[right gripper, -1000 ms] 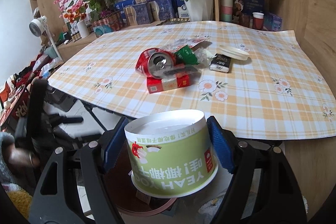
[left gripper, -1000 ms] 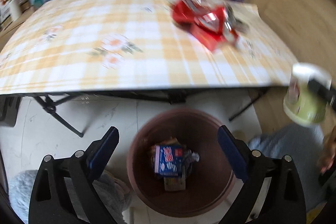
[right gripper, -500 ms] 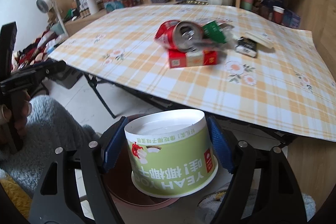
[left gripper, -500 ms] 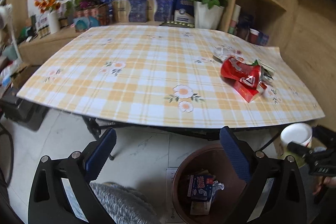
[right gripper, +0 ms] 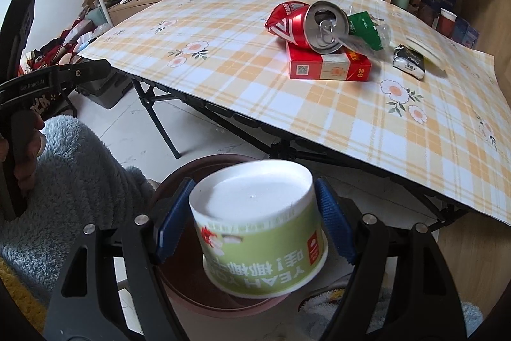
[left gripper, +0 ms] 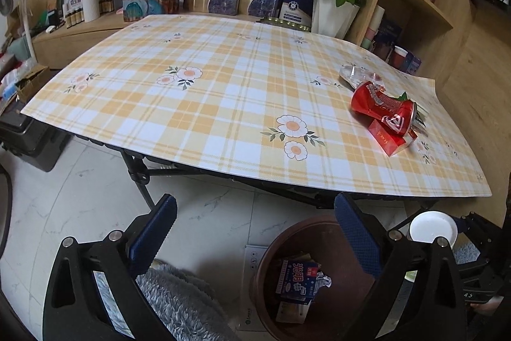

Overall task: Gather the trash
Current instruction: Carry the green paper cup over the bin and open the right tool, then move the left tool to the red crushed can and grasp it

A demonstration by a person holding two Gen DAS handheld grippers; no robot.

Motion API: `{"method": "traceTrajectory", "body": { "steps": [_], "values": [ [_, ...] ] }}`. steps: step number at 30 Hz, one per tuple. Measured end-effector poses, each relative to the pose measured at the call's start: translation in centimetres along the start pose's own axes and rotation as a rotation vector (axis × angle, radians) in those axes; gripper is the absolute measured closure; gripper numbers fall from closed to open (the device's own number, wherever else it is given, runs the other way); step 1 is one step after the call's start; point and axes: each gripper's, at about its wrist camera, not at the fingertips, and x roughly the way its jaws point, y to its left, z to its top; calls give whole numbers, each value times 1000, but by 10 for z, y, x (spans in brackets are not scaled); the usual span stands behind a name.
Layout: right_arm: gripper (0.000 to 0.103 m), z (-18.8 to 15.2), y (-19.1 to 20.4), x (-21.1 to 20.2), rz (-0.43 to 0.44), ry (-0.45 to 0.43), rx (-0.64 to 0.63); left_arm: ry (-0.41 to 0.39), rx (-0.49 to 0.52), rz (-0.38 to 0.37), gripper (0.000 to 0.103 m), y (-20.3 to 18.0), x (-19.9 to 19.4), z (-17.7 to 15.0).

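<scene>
Green paper cup [right gripper: 260, 229]: clamped upside down between right gripper [right gripper: 255, 219] pads, white base up, axis tilted, over brown bin [left gripper: 306, 277]. Left gripper [left gripper: 255, 238]: jaws apart, empty. Left view alone shows bin contents; right alone, black packet [right gripper: 410, 61] at 2 o'clock.

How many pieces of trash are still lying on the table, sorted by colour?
Red: 2, the crushed can and the flat red box
Green: 1, the green wrapper
Black: 1, the small black packet
Clear: 1, the clear plastic piece
White: 1, the white lid
Total: 6
</scene>
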Motion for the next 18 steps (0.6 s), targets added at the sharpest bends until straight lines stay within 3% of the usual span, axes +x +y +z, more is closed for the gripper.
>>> {"method": "traceTrajectory", "body": {
  "steps": [5,12,18],
  "values": [
    [26,-1,-1,2,17,8,9,11,12,5,6,-3,2,0],
    [6,-4,-9,-6,-20,-27,38,13,31,8,6,-7,3,-1],
    [6,-1,-28,-16,-91,-78,106,13,31,8,6,-7,3,-1]
  ]
}}
